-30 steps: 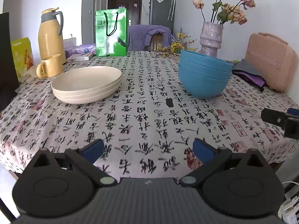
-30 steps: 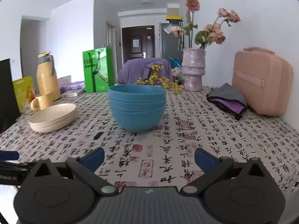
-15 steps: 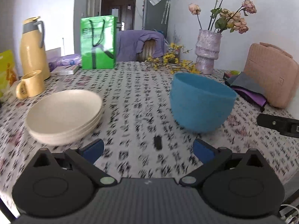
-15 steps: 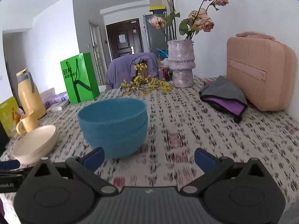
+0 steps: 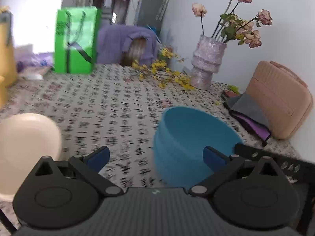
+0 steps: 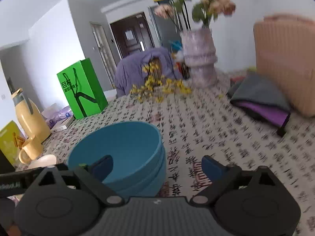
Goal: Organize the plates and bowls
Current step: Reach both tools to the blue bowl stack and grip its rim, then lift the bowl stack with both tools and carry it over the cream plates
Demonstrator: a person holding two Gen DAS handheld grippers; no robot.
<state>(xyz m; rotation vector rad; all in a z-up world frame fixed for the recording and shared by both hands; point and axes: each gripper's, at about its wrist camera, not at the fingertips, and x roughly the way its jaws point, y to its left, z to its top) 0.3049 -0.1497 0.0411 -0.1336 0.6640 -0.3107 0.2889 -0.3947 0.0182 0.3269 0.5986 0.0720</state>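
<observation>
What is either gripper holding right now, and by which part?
Nothing is held. The left gripper is open over the tablecloth beside the blue bowls. The right gripper straddles their rim, its jaws closing but not yet pressing.

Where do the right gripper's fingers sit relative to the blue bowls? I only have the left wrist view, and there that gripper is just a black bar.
Observer: The right gripper straddles the near wall of the blue bowls. One finger is over the top bowl's inside and the other is outside. The jaws are closing, but the pads are not pressing yet.
Operator: What stands past the plates? My left edge is cut off.
Observer: A yellow mug stands just beyond the cream plates, in front of a yellow thermos.
Operator: Anything else over there?
Observer: A yellow box stands left of the mug.
</observation>
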